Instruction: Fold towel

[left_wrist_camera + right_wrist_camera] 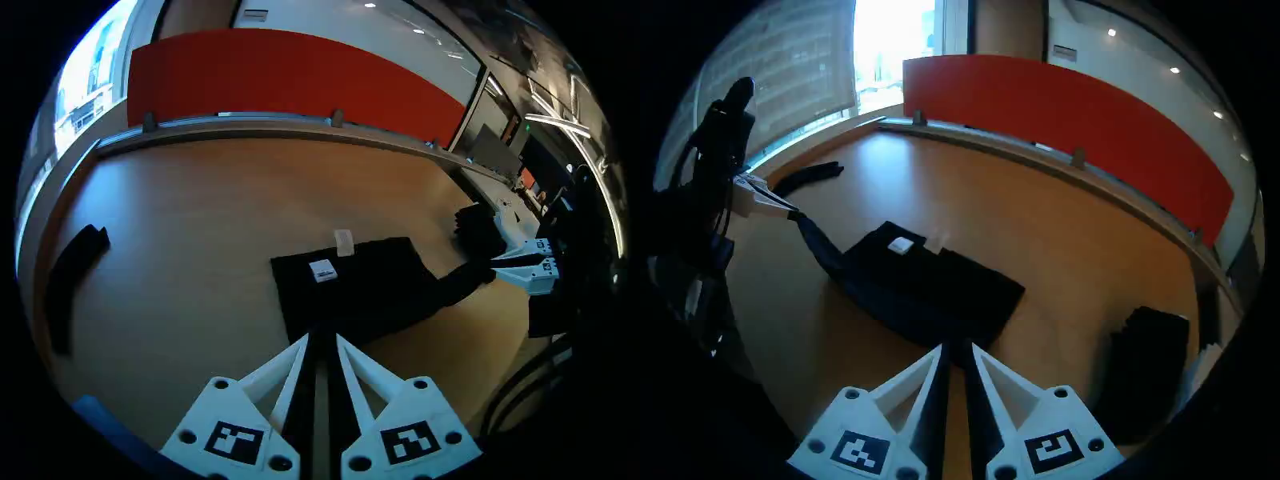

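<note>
Two grippers (322, 338) (958, 346) low, fingers (272, 376) on towel (360, 280)

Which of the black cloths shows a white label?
The towel spread mid-table, white label on top; the folded stack and the curved strip show none.

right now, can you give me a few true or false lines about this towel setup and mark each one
1. The towel is black. True.
2. It lies on a glass table. False: the table is wooden.
3. The left gripper and the right gripper each pinch an edge of the towel. True.
4. The partition behind the table is blue. False: the partition is red.
5. A small white tag sits on top of the towel. True.
</note>
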### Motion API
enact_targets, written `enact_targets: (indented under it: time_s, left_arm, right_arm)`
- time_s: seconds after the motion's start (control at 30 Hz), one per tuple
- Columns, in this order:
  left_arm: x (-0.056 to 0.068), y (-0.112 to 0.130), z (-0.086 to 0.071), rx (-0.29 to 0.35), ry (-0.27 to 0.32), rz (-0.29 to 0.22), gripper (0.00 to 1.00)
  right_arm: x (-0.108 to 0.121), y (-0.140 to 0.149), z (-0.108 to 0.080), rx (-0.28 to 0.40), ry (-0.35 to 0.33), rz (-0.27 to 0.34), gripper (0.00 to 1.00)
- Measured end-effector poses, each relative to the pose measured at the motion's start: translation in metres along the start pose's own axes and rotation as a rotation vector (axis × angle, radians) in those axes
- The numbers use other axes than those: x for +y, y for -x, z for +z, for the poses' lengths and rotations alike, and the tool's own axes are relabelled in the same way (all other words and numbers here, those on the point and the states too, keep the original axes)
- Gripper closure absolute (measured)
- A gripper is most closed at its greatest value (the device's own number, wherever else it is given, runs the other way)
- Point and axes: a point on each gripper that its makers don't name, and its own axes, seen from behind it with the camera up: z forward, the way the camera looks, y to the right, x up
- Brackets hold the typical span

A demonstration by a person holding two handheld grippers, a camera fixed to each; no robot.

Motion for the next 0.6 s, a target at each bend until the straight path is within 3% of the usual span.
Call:
enact_targets:
  time_s: [0.3,0.6]
  left_arm:
    - [-0.009,-0.02,0.029,0.018,-0.011,0.005,0.91]
    - [-0.018,-0.023,0.05,0.0,-0.014,0.019,0.91]
  right_arm:
    - [0.019,-0.006,0.028,-0.017,0.018,0.021,0.88]
    - [0.027,-0.003,0.044,-0.039,0.022,0.036,0.88]
